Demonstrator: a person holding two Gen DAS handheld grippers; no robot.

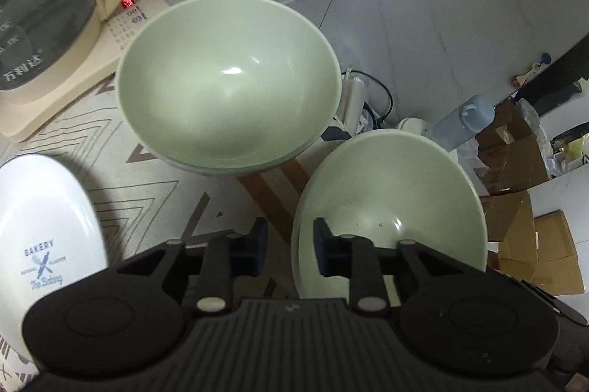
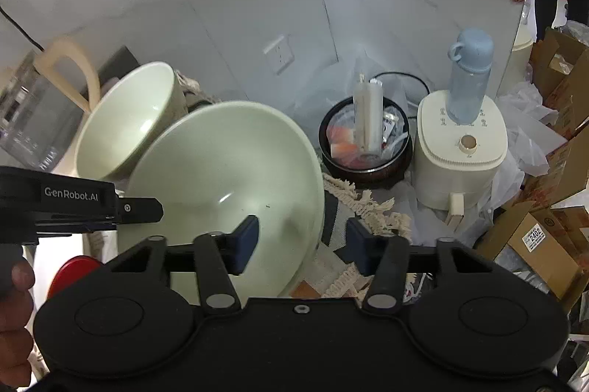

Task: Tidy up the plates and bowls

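Observation:
A pale green bowl point(image 1: 228, 79) rests nested on another on the patterned cloth, by the kettle base. A second pale green bowl point(image 1: 390, 207) is tilted beside it at the table's right edge. My left gripper point(image 1: 289, 244) is open, its jaws astride this bowl's left rim. In the right wrist view the tilted bowl point(image 2: 228, 182) is in the middle, the upright bowl point(image 2: 129, 119) behind it. My right gripper point(image 2: 300, 244) is open, its jaws astride the tilted bowl's right rim. A white oval "BAKERY" plate point(image 1: 44, 226) lies at left.
A glass kettle point(image 1: 40, 1) on a cream base stands at back left. Off the table's right side are a cream appliance point(image 2: 460, 149) with a blue bottle point(image 2: 469, 79), a dark pot of clutter point(image 2: 364, 141) and cardboard boxes point(image 2: 545, 244).

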